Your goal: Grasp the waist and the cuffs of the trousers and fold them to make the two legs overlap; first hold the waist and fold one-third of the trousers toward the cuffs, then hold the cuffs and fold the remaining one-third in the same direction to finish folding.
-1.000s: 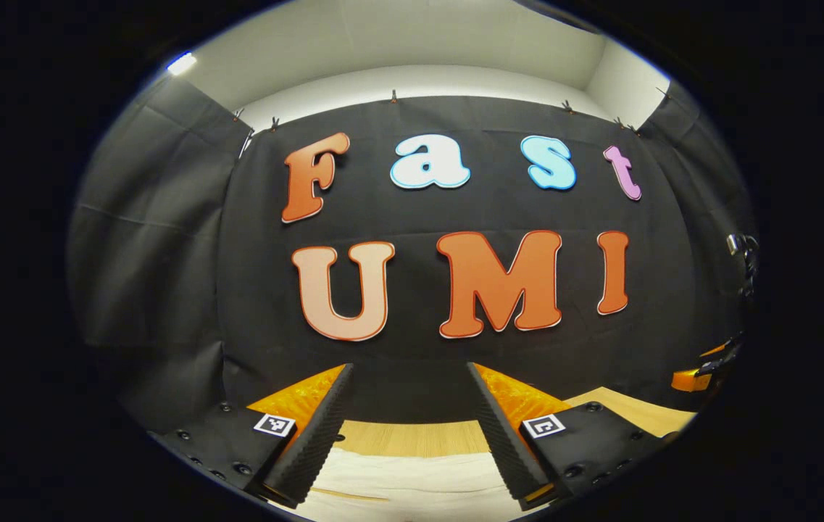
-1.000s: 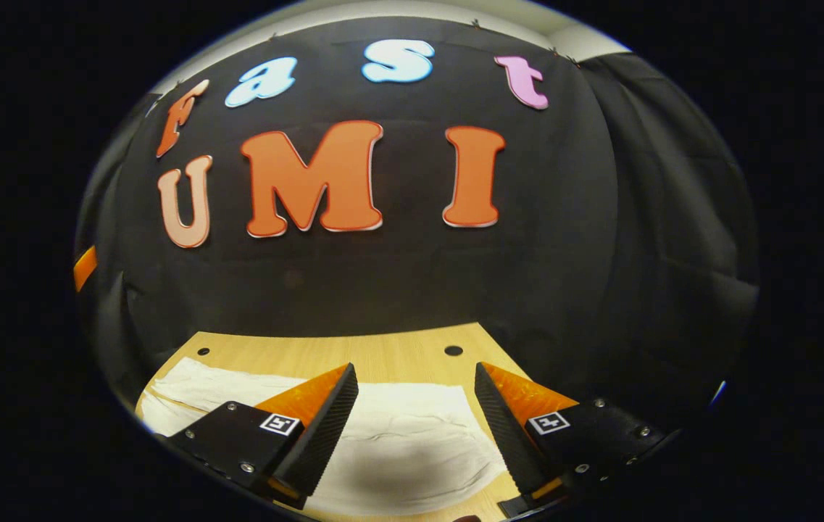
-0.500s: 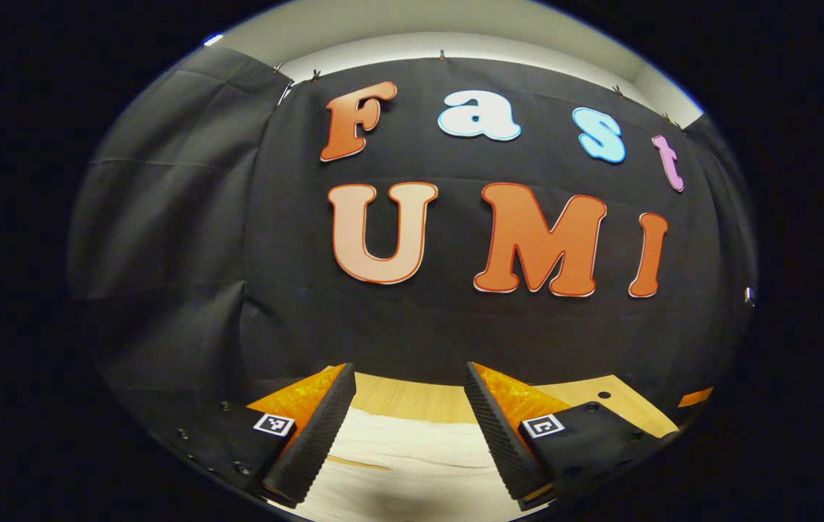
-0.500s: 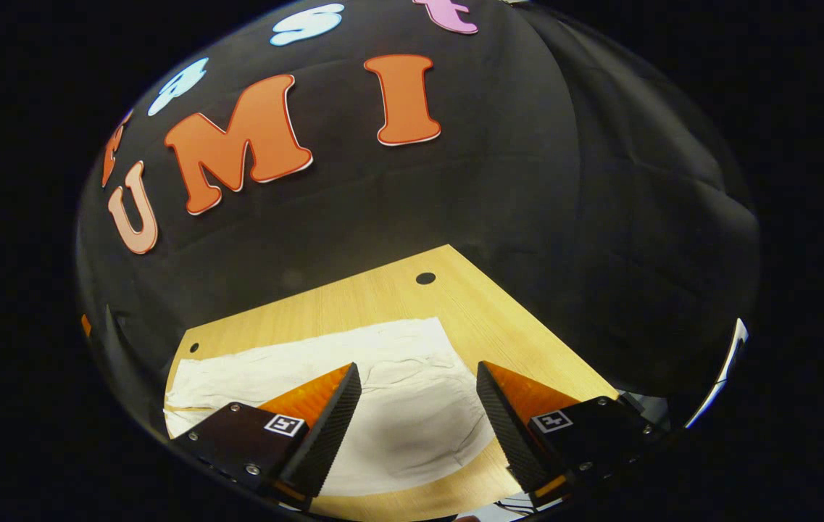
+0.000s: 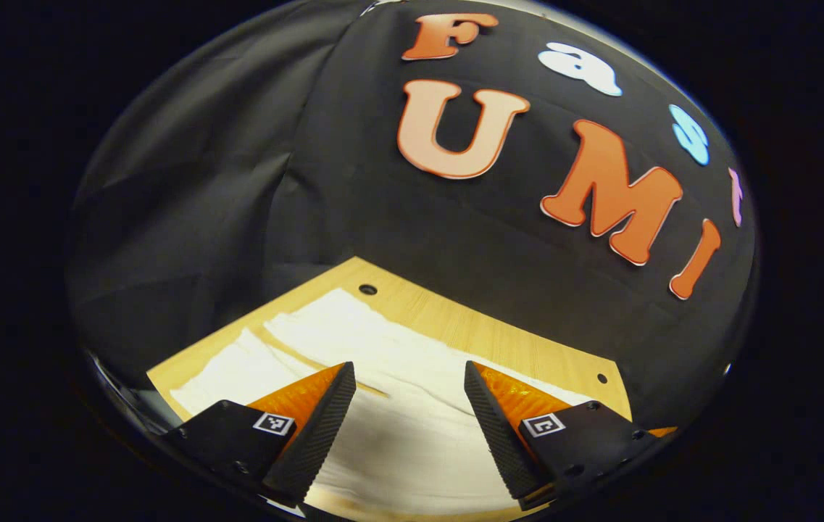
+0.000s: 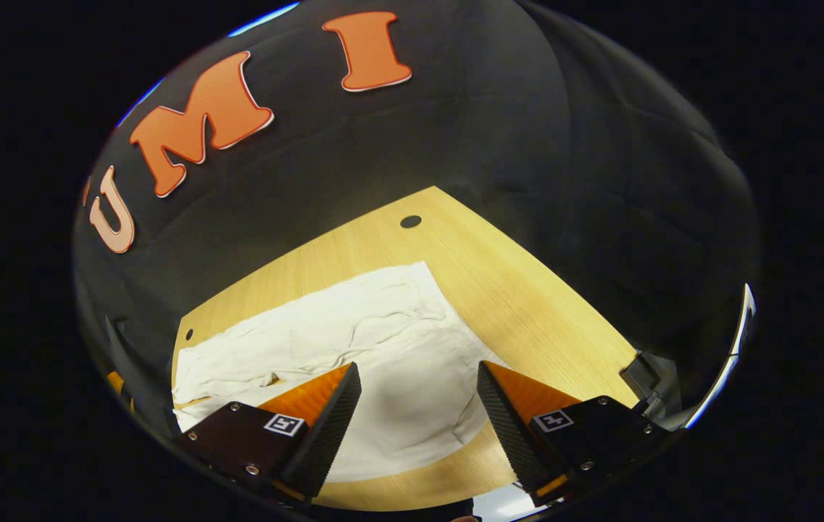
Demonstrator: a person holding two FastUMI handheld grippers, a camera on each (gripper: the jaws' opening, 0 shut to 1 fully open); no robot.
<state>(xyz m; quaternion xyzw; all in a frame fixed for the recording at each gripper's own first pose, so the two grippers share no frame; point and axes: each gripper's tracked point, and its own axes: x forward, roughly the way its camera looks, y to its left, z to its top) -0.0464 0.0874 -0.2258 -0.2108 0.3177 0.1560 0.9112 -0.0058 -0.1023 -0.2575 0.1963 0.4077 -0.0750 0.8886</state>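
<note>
Trousers (image 6: 354, 362), pale and cream-white, lie spread flat on the light wooden table (image 6: 520, 304) in front of me, unfolded, with soft wrinkles running across the cloth. In the right gripper view the wider end of the garment sits just past my right gripper (image 6: 412, 417), and its curved near edge shows between my two fingers, with a strip of bare wood on the near side of it. My right jaws stand wide apart with nothing between them; they hang above the cloth and I cannot see them touching it. The far corner of the table carries a small dark hole (image 6: 410, 221), well apart from the fabric. In the left gripper view the two legs (image 5: 325, 341) run away from me toward the far left corner of the tabletop, side by side with a narrow line of wood showing between them, and their ends stop near another small hole (image 5: 367, 289) in the board. My left gripper (image 5: 406, 417) is likewise spread open and empty, its fingers poised over the white cloth. Behind the table hangs the booth's black cloth wall (image 5: 238, 188), creased in long folds.
</note>
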